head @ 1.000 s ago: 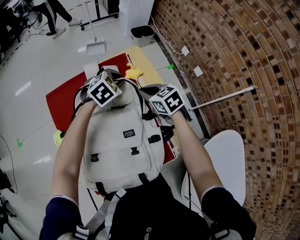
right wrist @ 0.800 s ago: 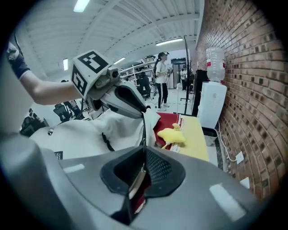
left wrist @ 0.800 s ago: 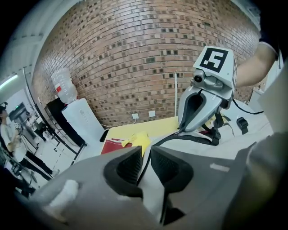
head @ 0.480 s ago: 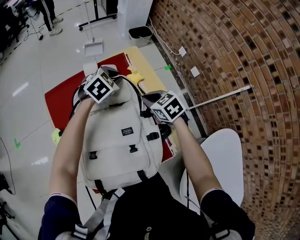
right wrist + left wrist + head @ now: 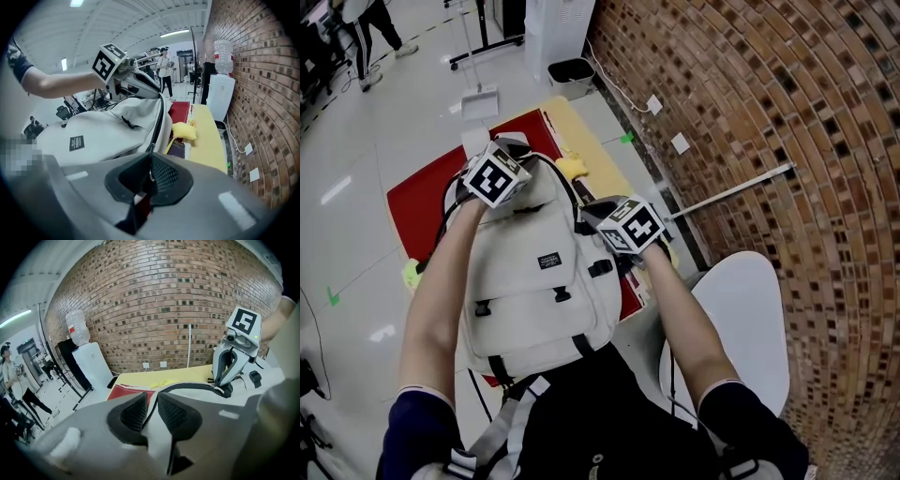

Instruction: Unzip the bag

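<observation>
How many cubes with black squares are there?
2: one cube on the left gripper at the backpack's top, one cube on the right gripper pinching its zipper pull. None seems hidden.

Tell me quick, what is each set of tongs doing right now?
Left tongs: clamped on top fabric of the backpack, jaws just eased slightly wider.
Right tongs: shut on the zipper pull.
</observation>
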Demonstrator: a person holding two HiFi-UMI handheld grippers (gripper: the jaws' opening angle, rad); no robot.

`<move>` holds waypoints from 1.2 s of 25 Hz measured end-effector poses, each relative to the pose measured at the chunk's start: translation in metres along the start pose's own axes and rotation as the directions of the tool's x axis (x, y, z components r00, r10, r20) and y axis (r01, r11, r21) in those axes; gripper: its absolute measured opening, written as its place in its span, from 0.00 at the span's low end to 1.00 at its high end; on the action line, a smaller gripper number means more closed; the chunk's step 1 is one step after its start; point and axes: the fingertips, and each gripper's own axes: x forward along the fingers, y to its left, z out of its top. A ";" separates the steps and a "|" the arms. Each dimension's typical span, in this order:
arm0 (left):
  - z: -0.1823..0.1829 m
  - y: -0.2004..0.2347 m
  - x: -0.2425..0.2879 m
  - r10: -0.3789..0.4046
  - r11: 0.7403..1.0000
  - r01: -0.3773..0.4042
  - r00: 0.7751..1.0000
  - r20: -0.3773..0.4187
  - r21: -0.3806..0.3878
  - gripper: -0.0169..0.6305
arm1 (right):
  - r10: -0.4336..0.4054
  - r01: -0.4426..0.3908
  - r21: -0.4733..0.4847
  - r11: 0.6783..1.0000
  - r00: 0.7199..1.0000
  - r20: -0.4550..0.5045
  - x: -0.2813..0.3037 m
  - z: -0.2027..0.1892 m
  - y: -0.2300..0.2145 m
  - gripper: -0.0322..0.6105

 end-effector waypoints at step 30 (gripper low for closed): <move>0.008 -0.078 -0.215 0.313 0.879 -0.093 0.852 0.419 -0.468 0.03 | 0.038 -0.012 -0.043 0.999 0.750 0.661 -0.105 0.175 0.116 0.06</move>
